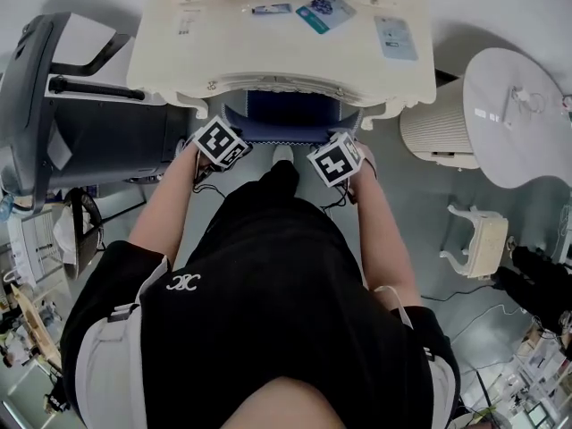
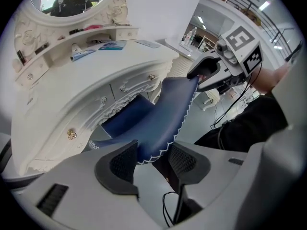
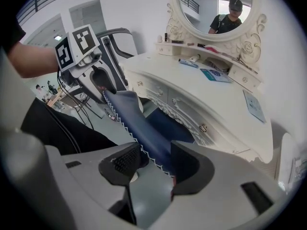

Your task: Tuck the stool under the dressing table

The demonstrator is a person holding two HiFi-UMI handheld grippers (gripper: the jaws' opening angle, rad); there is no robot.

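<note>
The stool's blue padded seat (image 1: pixel 284 119), trimmed with white zigzag stitching, sits partly under the front of the cream dressing table (image 1: pixel 170 52). My left gripper (image 1: pixel 228 141) holds the seat's left end and my right gripper (image 1: pixel 332 155) its right end. In the left gripper view the seat edge (image 2: pixel 163 123) runs between the pads of the left gripper (image 2: pixel 151 159), with the right gripper (image 2: pixel 206 73) clamped on its far end. The right gripper view shows the seat (image 3: pixel 139 123) pinched in the right gripper (image 3: pixel 153 159), and the left gripper (image 3: pixel 98 78) on the far end. The stool's legs are hidden.
A dark machine (image 1: pixel 54 105) stands close on the table's left. At the right are a ribbed white cylinder (image 1: pixel 433 123), a round white table (image 1: pixel 518 114) and a small white stool (image 1: pixel 478 239). Small items lie on the tabletop (image 1: pixel 322 12). An oval mirror (image 3: pixel 216 8) rises behind.
</note>
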